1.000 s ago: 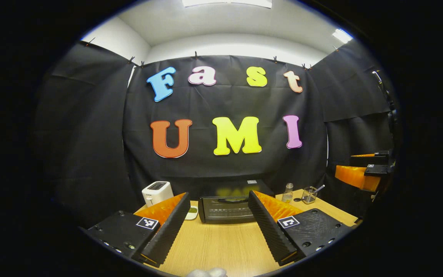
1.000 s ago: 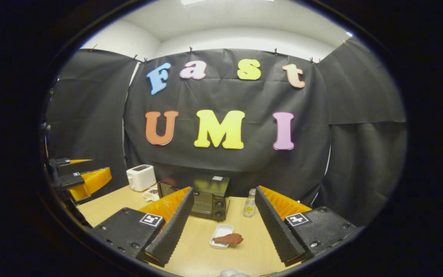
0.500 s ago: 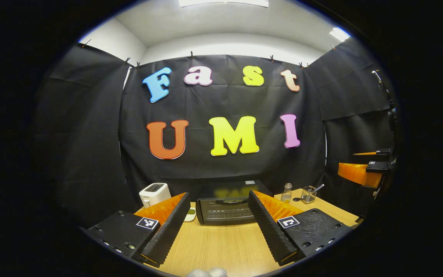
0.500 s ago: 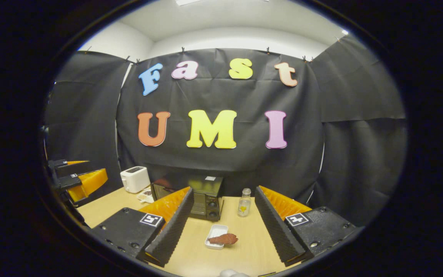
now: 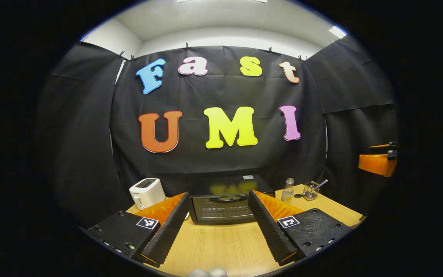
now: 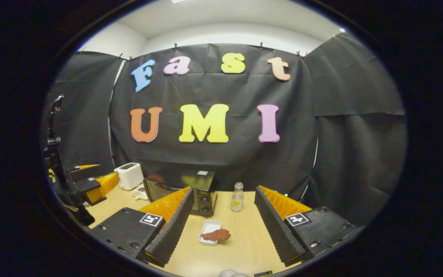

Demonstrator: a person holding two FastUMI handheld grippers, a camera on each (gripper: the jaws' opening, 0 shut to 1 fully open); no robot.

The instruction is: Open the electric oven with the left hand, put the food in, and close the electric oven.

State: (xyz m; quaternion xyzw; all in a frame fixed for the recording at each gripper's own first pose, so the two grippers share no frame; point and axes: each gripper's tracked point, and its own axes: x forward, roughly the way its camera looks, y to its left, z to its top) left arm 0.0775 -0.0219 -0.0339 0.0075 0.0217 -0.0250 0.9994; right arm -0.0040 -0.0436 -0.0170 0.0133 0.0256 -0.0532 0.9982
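Electric oven (image 5: 225, 204), black with a glass door and door closed, stands directly ahead between the wide-spread fingers of the left gripper (image 5: 217, 221). Reddish-brown food (image 6: 216, 234) on a white tray (image 6: 206, 238) lies before the equally spread right gripper (image 6: 221, 227).

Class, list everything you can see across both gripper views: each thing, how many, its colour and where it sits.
Wooden table: one, light tan, underneath everything.
Black electric oven: one, door shut, table's back.
White toaster: one, left of oven.
Clear glass bottle: one, right of oven.
White rectangular dish: one, before oven, holding brown food piece.
Wire holder: one, far right, utensil inside.
Left tongs: open, facing oven.
Right tongs: open, above dish.
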